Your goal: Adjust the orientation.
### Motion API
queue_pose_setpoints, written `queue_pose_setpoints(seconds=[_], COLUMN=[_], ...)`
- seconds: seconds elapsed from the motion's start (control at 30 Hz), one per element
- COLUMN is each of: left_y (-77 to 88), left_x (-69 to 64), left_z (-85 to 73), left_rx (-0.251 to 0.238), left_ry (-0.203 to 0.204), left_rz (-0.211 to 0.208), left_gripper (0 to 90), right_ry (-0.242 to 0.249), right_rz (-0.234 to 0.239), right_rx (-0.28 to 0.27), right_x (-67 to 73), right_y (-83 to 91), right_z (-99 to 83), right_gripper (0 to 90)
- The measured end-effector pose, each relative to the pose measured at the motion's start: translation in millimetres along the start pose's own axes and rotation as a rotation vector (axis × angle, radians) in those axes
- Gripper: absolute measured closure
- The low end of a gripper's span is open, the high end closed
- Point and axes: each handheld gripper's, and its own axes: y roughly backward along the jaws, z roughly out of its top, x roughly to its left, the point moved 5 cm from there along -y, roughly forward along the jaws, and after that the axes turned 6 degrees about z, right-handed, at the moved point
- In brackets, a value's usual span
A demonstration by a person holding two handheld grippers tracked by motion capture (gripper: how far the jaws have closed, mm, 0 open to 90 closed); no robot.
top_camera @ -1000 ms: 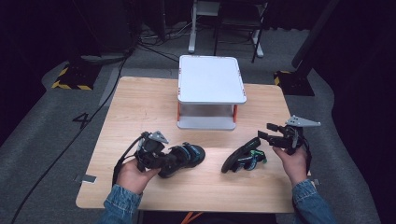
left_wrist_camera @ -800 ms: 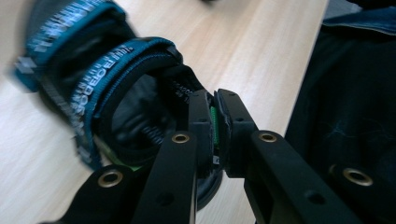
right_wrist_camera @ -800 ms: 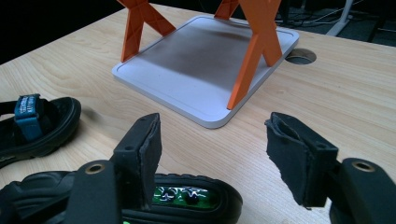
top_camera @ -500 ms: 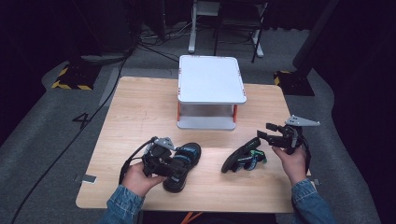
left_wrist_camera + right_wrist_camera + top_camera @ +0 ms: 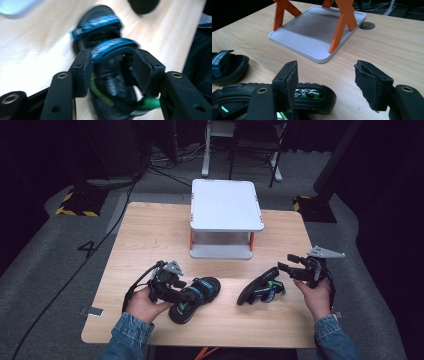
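Releasing left sandal point(image 5: 195, 297) | my left tongs point(image 5: 112, 68) just opened, straps between jaws | right tongs point(image 5: 287, 262) unclenched beside right sandal point(image 5: 260, 290) | next, I judge: grip it.

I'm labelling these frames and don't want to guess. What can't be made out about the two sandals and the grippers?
- Left gripper view: motion blur smears the left sandal; whether the pads touch its strap is unclear.
- High view: the left gripper covers that sandal's heel.
- Right gripper view: the right sandal is cut off by the bottom edge and partly hidden behind a jaw.
- High view: the right sandal's markings are too small.
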Motion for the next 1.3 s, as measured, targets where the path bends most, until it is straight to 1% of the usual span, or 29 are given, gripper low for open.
queue_pose_setpoints(seconds=[0.07, 0.1, 0.2, 0.27, 0.33, 0.37, 0.4, 0.43, 0.47, 0.5, 0.53, 0.57, 0.63, 0.67, 0.7, 0.73, 0.77, 0.8, 0.83, 0.87, 0.97, 1.0, 1.03, 1.07, 1.1, 1.13, 1.2, 1.23, 1.3], left_y=[0.5, -1.2, -15.6, -27.3, -30.6, -34.6, -36.7, -36.2, -35.4, -35.4, -35.5, -35.2, -37.5, -38.8, -41.1, -44.9, -47.4, -51.8, -54.2, -58.3, -73.4, -77.7, -78.3, -77.1, -77.1, -75.0, -69.6, -64.4, -50.2], left_x=[3.9, 4.3, 5.0, 5.5, 5.5, 5.1, 4.5, 5.0, 6.2, 7.4, 8.0, 8.2, 9.7, 10.1, 11.4, 13.8, 15.2, 18.3, 21.3, 24.5, 34.0, 36.1, 37.4, 39.1, 39.1, 43.0, 45.5, 45.7, 43.7], left_z=[-0.3, -0.7, -4.7, -6.8, -6.8, -6.6, -5.2, -3.9, -2.3, -1.1, 1.3, 3.1, 11.0, 14.3, 18.9, 25.3, 29.3, 35.7, 39.2, 43.3, 50.6, 50.7, 50.9, 50.6, 50.6, 47.0, 43.7, 42.1, 38.2], left_rx=[0.002, 0.007, 0.082, 0.131, 0.140, 0.151, 0.141, 0.136, 0.135, 0.139, 0.133, 0.132, 0.110, 0.097, 0.084, 0.065, 0.053, 0.029, 0.016, -0.006, -0.021, -0.005, -0.019, -0.018, -0.018, -0.003, -0.017, -0.031, -0.071], left_ry=[-0.011, -0.013, -0.057, -0.083, -0.089, -0.100, -0.115, -0.114, -0.101, -0.070, -0.053, -0.044, 0.009, 0.032, 0.050, 0.068, 0.083, 0.109, 0.119, 0.145, 0.191, 0.196, 0.204, 0.211, 0.211, 0.250, 0.267, 0.273, 0.263], left_rz=[0.017, 0.013, 0.028, 0.056, 0.061, 0.066, 0.100, 0.121, 0.139, 0.150, 0.160, 0.171, 0.185, 0.182, 0.191, 0.210, 0.217, 0.229, 0.238, 0.247, 0.282, 0.298, 0.291, 0.275, 0.275, 0.235, 0.221, 0.211, 0.183], left_gripper=[47.0, 45.1, 42.6, 42.8, 47.4, 47.4, 67.8, 71.6, 75.8, 79.0, 80.2, 80.9, 81.3, 81.3, 81.2, 81.2, 81.2, 81.1, 81.0, 80.9, 79.9, 79.0, 78.6, 76.9, 73.5, 64.1, 52.3, 48.4, 44.4], right_ry=[-0.012, -0.015, -0.019, -0.017, -0.014, -0.013, -0.018, -0.018, -0.018, -0.019, -0.017, -0.022, -0.029, -0.027, -0.028, -0.031, -0.031, -0.030, -0.027, -0.027, -0.032, -0.035, -0.036, -0.037, -0.038, -0.038, -0.038, -0.039, -0.033], right_rz=[-0.004, -0.004, -0.008, -0.008, -0.006, -0.008, -0.010, -0.011, -0.011, -0.012, -0.016, -0.019, -0.022, -0.023, -0.024, -0.026, -0.028, -0.030, -0.033, -0.035, -0.043, -0.043, -0.046, -0.046, -0.047, -0.046, -0.044, -0.044, -0.040], right_rx=[-0.003, -0.004, 0.002, 0.004, 0.005, 0.006, 0.012, 0.013, 0.014, 0.011, 0.011, 0.011, 0.008, 0.010, 0.012, 0.012, 0.013, 0.017, 0.017, 0.017, 0.020, 0.017, 0.014, 0.014, 0.016, 0.017, 0.021, 0.019, 0.017], right_x=[-1.9, -2.7, -3.0, -2.4, -1.8, -1.8, -1.7, -1.9, -2.0, -2.3, -2.9, -3.4, -4.0, -4.4, -4.6, -4.4, -3.9, -3.8, -3.6, -3.6, -4.2, -4.4, -4.9, -5.2, -5.7, -6.3, -7.0, -6.9, -6.0], right_y=[2.6, 3.2, 3.4, 3.3, 3.1, 3.1, 3.4, 3.6, 4.2, 4.8, 5.6, 6.6, 7.7, 8.3, 8.7, 8.8, 9.1, 9.8, 10.5, 11.1, 13.7, 14.3, 14.8, 15.2, 15.3, 15.2, 15.1, 14.7, 14.3], right_z=[-1.4, -2.3, -4.1, -4.7, -5.2, -5.5, -6.8, -7.2, -7.7, -7.8, -8.2, -8.8, -9.6, -10.3, -10.9, -11.6, -12.3, -12.9, -13.5, -13.8, -15.6, -15.8, -15.9, -16.2, -16.7, -17.2, -17.6, -17.1, -15.5], right_gripper=[34.9, 34.9, 34.7, 34.7, 34.7, 34.7, 34.6, 34.6, 34.5, 34.5, 34.5, 34.5, 34.5, 34.5, 34.5, 34.5, 34.5, 34.5, 34.5, 34.5, 34.5, 34.5, 34.5, 34.5, 34.5, 34.5, 34.4, 34.3, 34.3])
